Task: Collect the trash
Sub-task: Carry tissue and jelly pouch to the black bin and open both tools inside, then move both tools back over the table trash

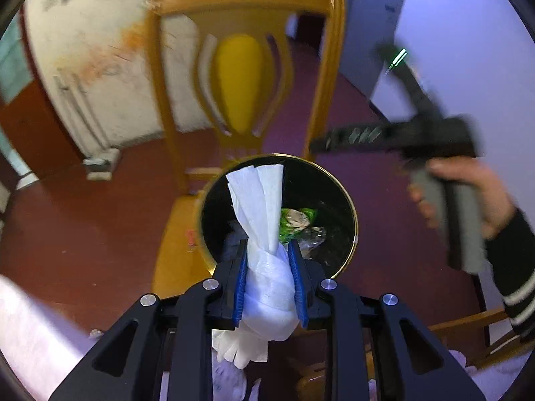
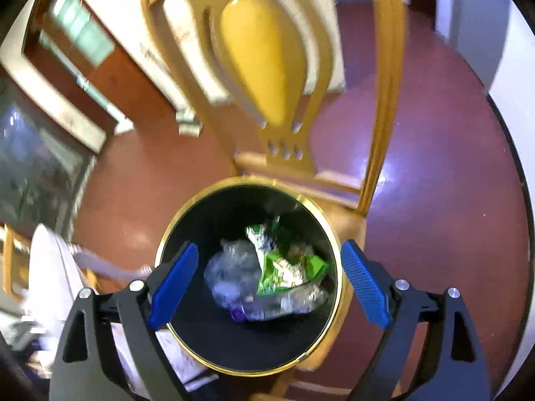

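A twisted white paper napkin (image 1: 257, 200) is clamped between the blue pads of my left gripper (image 1: 267, 247), which is shut on it. It hangs over the near edge of a black bin with a gold rim (image 1: 351, 210). My right gripper (image 2: 269, 247) stands open directly above the same bin (image 2: 339, 267), with nothing between its fingers. Inside the bin lie a green snack wrapper (image 2: 287, 270) and crumpled clear plastic (image 2: 230, 267). In the left wrist view a person's hand (image 1: 474, 197) holds the right gripper's handle to the right of the bin.
The bin stands on the seat of a yellow wooden chair (image 1: 239, 77), whose backrest (image 2: 264, 67) rises just behind it. Red floor (image 1: 83, 227) surrounds the chair. A stained white wall (image 1: 100, 50) lies beyond, and pale cloth (image 1: 30, 327) at lower left.
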`<state>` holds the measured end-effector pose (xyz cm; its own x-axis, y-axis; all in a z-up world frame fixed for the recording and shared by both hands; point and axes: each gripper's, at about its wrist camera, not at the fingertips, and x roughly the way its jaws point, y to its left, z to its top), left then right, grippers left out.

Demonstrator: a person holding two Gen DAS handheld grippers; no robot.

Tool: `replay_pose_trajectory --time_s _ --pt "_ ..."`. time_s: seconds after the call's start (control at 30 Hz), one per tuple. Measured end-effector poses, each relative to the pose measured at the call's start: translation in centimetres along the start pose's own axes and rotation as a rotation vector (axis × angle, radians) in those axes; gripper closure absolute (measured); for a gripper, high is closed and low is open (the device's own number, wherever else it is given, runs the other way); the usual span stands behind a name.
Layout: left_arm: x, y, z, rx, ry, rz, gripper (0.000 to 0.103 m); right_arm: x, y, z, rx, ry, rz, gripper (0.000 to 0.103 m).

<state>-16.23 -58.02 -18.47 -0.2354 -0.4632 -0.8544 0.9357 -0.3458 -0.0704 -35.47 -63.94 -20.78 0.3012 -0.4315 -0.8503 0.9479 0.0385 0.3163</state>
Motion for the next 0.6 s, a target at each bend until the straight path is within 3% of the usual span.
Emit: replay_pose_trajectory --time_s 0.07,0.13,0.17,0.33,0.6 --pt "3.8 -0.8 1.3 -0.015 0.049 0.009 0.076 -0.5 -0.6 0.4 0.025 -0.032 0.01 0.015" --pt "7.2 -1.4 2.8 -0.048 0.086 0.037 0.038 -1.2 -1.1 0.9 0.032 -0.055 0.022 0.015" --pt "8.7 -1.5 3.2 -0.084 0.113 0.015 0.007 -1.4 -1.3 1.1 0.034 -0.062 0.029 0.015" --pt "10.0 -1.3 3.0 -0.148 0.132 -0.016 0.006 -1.7 -2.2 1.1 0.039 -0.084 0.045 0.015" --pt "7.6 0.0 2.0 -0.202 0.078 0.037 0.006 -3.0 -1.5 1.5 0.022 -0.087 0.06 0.015"
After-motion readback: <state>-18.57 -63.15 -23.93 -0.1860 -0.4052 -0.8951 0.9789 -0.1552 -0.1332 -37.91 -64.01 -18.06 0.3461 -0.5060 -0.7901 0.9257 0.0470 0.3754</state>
